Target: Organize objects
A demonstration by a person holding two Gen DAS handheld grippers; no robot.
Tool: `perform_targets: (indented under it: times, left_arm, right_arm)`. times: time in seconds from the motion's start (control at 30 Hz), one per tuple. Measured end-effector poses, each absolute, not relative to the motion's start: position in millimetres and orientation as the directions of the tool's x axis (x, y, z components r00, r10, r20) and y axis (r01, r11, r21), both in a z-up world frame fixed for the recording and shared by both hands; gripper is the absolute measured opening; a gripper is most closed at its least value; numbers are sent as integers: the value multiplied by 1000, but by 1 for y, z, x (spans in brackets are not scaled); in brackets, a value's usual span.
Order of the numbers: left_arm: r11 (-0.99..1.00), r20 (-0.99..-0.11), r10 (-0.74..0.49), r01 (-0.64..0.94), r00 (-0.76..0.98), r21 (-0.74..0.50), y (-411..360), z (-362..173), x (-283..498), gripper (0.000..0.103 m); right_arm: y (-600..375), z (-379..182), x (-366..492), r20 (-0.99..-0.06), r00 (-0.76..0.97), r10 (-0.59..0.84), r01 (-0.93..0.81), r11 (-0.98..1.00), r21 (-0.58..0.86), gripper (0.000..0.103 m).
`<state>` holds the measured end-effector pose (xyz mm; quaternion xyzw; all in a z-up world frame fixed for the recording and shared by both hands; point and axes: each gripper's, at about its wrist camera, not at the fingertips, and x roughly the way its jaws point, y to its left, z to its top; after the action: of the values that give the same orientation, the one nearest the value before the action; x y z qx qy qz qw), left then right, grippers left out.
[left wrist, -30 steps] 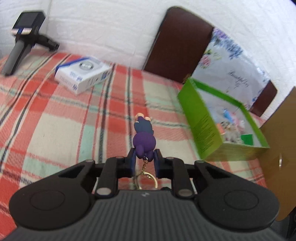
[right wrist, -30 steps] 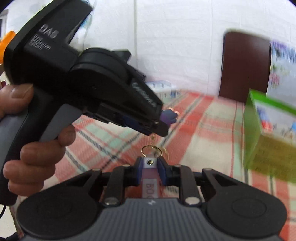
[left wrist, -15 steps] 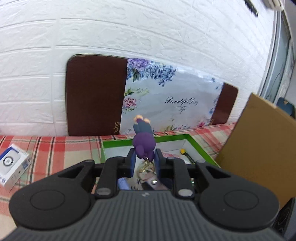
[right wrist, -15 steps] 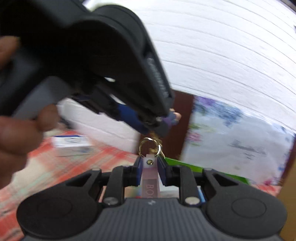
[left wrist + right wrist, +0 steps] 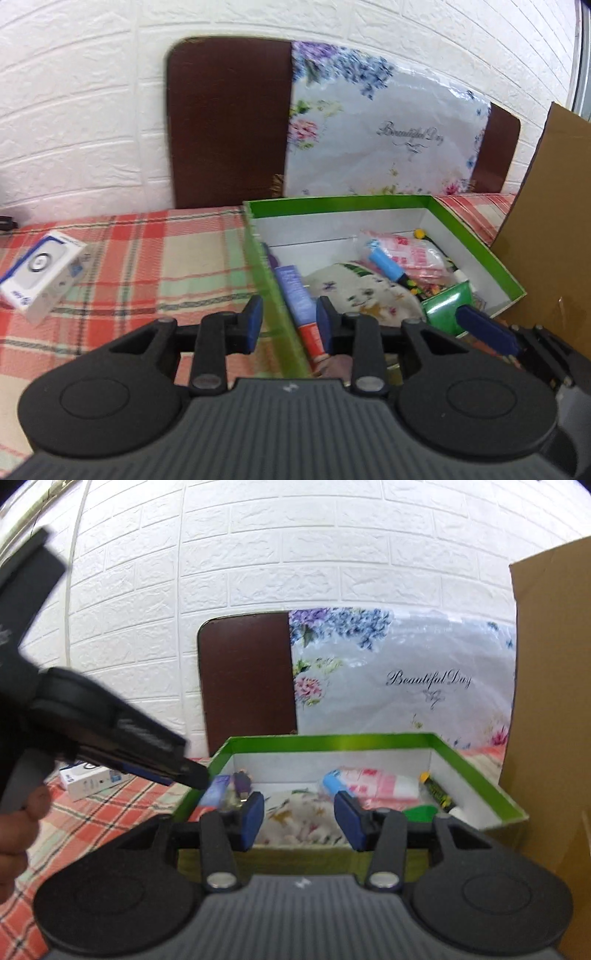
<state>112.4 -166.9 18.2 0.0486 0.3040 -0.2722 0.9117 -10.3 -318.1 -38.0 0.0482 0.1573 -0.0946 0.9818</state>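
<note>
Over the near-left corner of the green box [image 5: 332, 743], a release is being completed: the left gripper [image 5: 288, 320] is seen with its blue pads apart and nothing between them, its jaws having just been opening, and the right gripper [image 5: 300, 819] likewise stands spread and empty, its jaws also having just been opening. The purple keychain figure [image 5: 242, 782] is now made out inside the box, lying against the left wall beside a blue-and-red tube [image 5: 300, 302]; its ring and tag are too blurred to be traced. From the right wrist view the left gripper's dark nose is seen reaching in just above that corner. The box is already well filled: a floral cloth [image 5: 364, 292], a pink packet [image 5: 408, 254], a blue cylinder [image 5: 388, 264] and a green item [image 5: 448, 306] are packed in.

The step in hand is judged to be the drop-off of the keychain, and it looks finished. Still outside, a white carton [image 5: 38, 271] is left on the plaid cloth [image 5: 155, 266], well apart from the box to its left. For the next move, both grippers would need to be lifted clear of the box wall without catching its rim, and one would need to be swung across to the carton, with jaws spread wide enough for its broad body, then closed squarely on its sides
</note>
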Motion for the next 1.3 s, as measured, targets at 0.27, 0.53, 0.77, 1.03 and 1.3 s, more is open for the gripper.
perform_targets:
  times: [0.27,0.53,0.77,1.03,1.3]
  left_arm:
    - [942,-594,-314,321,741,-97,-52,2,124,34]
    - [1000,-615,-12,4,788,-15,69,-49,157,34]
    - [993,-537,-41,-27,842,-118,94,-70,151,48]
    - [978,-523,-93,-20,848,-207,106,-76,150,48]
    - [955,-509,-119,-41,853,-293,118,-77,153,49]
  right_arm:
    - [-271,-23,8,-308,950,-52,70,997,46,44]
    - [-183,-32,67,-419,892,169,-191,982,-10,55]
    - [-130,-42,166,-479,843,243,-223,970,99,88]
    - [-115,-50,265,-518,833,195,-21,947,321,98]
    - [-63,-74,328,-674,722,157,-10,976,217,103]
